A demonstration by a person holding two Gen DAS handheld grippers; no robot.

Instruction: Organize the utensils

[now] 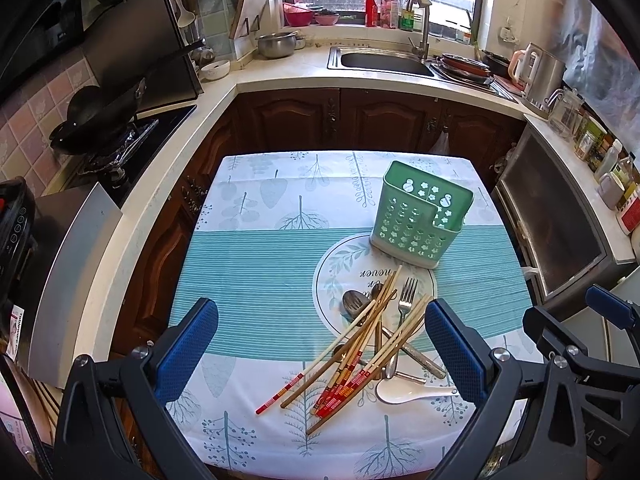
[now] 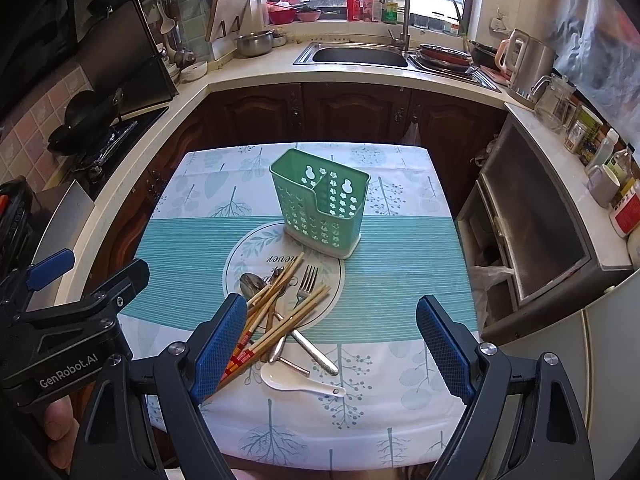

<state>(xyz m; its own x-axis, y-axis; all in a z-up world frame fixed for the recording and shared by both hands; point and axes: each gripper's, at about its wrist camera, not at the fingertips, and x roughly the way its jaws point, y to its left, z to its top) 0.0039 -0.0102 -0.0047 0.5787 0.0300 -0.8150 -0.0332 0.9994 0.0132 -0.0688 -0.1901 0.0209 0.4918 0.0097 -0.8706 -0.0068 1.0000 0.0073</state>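
- My left gripper [image 1: 322,352] is spread wide with nothing between its blue pads [image 1: 188,344], hanging above the near half of the table [image 1: 248,272].
- My right gripper [image 2: 332,346] is equally wide and empty, above the near edge of the same table; its left pad [image 2: 220,344] hides the red-banded ends of several chopsticks [image 2: 280,304].
- The left view shows those chopstick ends in full, fanning toward the near left corner of the cloth, which the right view cannot show.
- The utensils lie in one tangled heap near the middle of the table, on the near part of the round printed emblem [image 2: 256,248]: wooden chopsticks crossing over a metal spoon [image 1: 354,304], a fork [image 1: 406,296] with tines pointing to the far edge, and a white ceramic spoon [image 2: 298,384] nearest the near edge.
- The green holder [image 1: 420,216] stands upright beyond the heap, touching the far rim of the emblem, nothing showing above its rim.
- The right view alone shows my left gripper's body from the side, marked GenRobot.AI, with a fingertip [image 2: 60,420] under it.
- The left view catches the right gripper's frame at its right edge.
- Beyond the table: brown cabinets and a sink [image 2: 360,54] under a window.
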